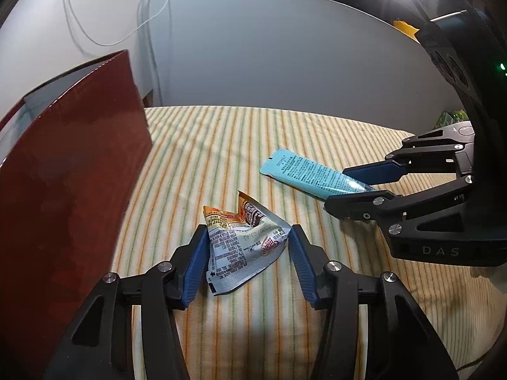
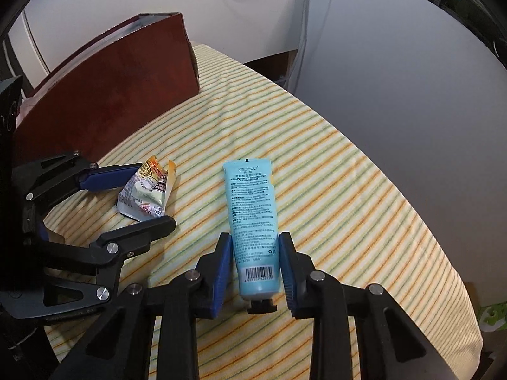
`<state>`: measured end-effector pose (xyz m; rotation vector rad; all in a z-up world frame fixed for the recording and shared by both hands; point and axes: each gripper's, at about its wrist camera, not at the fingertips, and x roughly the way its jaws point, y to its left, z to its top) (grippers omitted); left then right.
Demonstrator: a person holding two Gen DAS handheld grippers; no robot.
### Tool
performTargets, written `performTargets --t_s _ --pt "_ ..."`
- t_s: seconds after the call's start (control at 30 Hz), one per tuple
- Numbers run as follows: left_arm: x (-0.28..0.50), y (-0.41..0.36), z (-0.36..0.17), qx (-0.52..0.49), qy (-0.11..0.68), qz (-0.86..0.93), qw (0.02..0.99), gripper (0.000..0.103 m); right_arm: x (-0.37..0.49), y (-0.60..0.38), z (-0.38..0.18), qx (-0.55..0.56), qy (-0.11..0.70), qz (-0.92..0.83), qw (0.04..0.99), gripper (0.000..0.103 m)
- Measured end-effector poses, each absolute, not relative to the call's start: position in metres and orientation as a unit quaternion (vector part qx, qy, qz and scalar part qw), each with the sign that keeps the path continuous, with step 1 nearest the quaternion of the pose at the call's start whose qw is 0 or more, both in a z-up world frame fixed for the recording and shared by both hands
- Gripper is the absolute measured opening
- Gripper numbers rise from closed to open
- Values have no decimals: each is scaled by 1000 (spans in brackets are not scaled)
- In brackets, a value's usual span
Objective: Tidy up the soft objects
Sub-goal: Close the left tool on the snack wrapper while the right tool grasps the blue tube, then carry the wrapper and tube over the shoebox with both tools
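Observation:
A crumpled silver and orange snack packet [image 1: 242, 243] lies on the striped cloth between the blue pads of my left gripper [image 1: 248, 240]. The pads touch both its sides. It also shows in the right wrist view [image 2: 147, 194]. A light blue hand cream tube [image 2: 253, 221] lies flat with its black cap toward me, between the pads of my right gripper [image 2: 255, 247], which press its sides. The left wrist view shows the tube [image 1: 304, 171] and the right gripper [image 1: 351, 186] on it. The left gripper [image 2: 145, 193] shows at the left of the right wrist view.
A tall dark red box [image 1: 69, 171] stands on the cloth at the left, open at the top; it also shows in the right wrist view [image 2: 111, 85]. A striped yellow cloth [image 2: 332, 174] covers the table. A grey wall [image 1: 285, 57] lies behind. Green packaging [image 2: 494, 313] sits at the right edge.

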<state>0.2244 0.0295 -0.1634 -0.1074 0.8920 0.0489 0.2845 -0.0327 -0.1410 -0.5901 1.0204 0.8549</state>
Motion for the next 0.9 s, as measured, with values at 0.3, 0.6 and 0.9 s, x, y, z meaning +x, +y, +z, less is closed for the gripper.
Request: performTargets --t_s 0.3,0.6,0.9 --pt "213 23 -157 -58 417 7 907 47 279 -67 -139 -214 478 372 766 26" --pt "192 19 -138 -65 401 -14 914 46 272 -95 -128 -180 473 355 786 26" --pt "163 16 -101 -73 367 -36 927 46 251 -120 -81 -138 440 361 811 26"
